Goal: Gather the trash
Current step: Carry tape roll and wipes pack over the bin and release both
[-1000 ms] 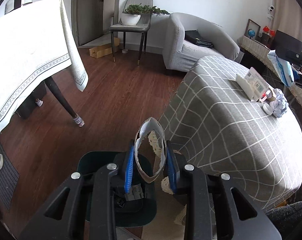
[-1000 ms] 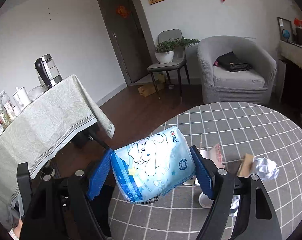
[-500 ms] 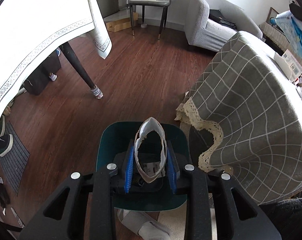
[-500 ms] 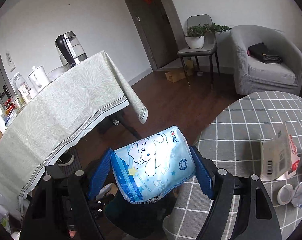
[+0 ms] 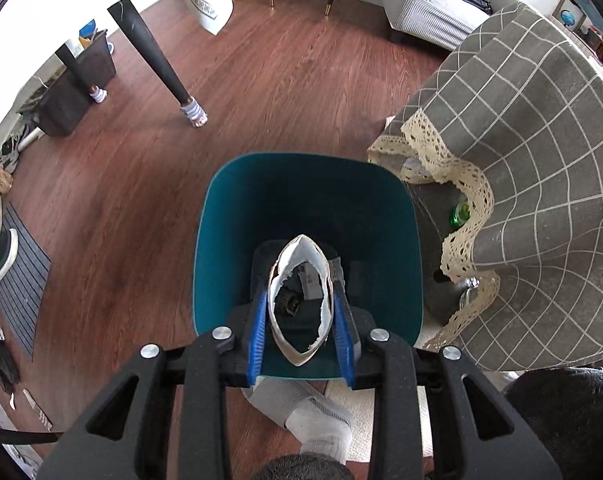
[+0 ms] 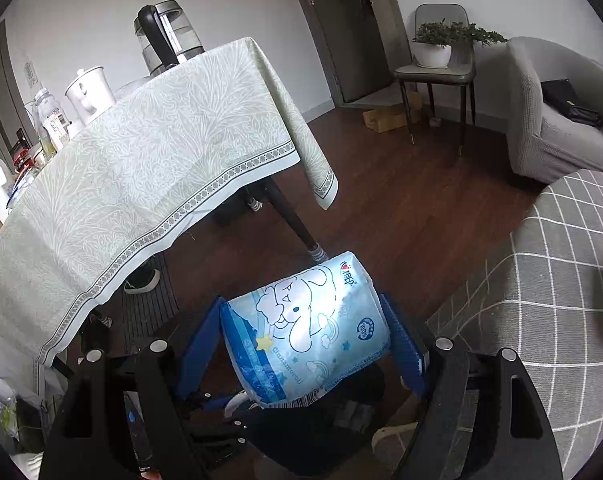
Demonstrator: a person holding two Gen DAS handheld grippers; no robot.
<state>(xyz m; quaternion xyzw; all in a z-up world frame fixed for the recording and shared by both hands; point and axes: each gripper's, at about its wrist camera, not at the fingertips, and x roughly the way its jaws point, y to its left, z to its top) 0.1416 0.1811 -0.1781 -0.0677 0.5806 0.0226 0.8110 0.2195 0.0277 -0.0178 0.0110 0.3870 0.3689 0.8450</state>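
Observation:
My left gripper [image 5: 301, 312] is shut on a squashed brown-and-white paper cup [image 5: 300, 300] and holds it straight above a teal trash bin [image 5: 237, 200] on the wood floor. Dark trash lies at the bin's bottom. My right gripper [image 6: 301, 344] is shut on a light blue tissue pack with a cartoon dog [image 6: 305, 328], held in the air over the floor between the two tables. The other gripper's black frame shows below it.
A round table with a grey checked cloth [image 5: 541, 140] stands right of the bin, its lace hem close to the rim. A table with a pale green cloth [image 6: 141, 160] carries a kettle and bottles. A grey armchair [image 6: 561, 120] and a chair with a plant stand behind.
My left gripper has swung down from beside the round table to above the bin, with the cup in it. My right gripper has moved left off the round table with the tissue pack.

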